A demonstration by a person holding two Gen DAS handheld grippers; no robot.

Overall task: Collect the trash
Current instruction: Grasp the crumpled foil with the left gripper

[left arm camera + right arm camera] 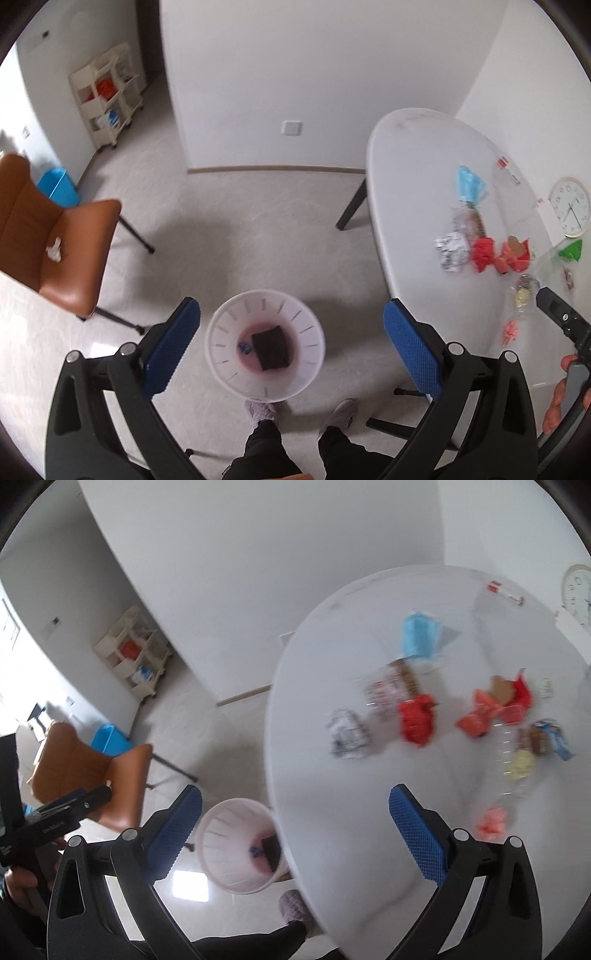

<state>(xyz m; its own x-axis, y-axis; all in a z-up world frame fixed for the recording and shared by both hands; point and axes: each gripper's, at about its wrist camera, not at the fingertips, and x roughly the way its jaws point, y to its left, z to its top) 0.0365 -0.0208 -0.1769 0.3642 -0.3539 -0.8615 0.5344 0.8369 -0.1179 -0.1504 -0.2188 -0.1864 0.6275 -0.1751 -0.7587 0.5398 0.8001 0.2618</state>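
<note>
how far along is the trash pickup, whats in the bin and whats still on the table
Barely begun. The white bin on the floor holds a dark block and a small blue scrap. Nothing is in hand: the left gripper and right gripper are both open and empty. Left on the table: blue mask, red wrappers, crumpled foil, pink scrap, plus a tissue on the chair.

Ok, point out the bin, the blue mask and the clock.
bin point(236, 384), left wrist view, bare inner wall.
blue mask point(419, 637), right wrist view, middle of the cloth.
clock point(569, 211), left wrist view, face.
</note>
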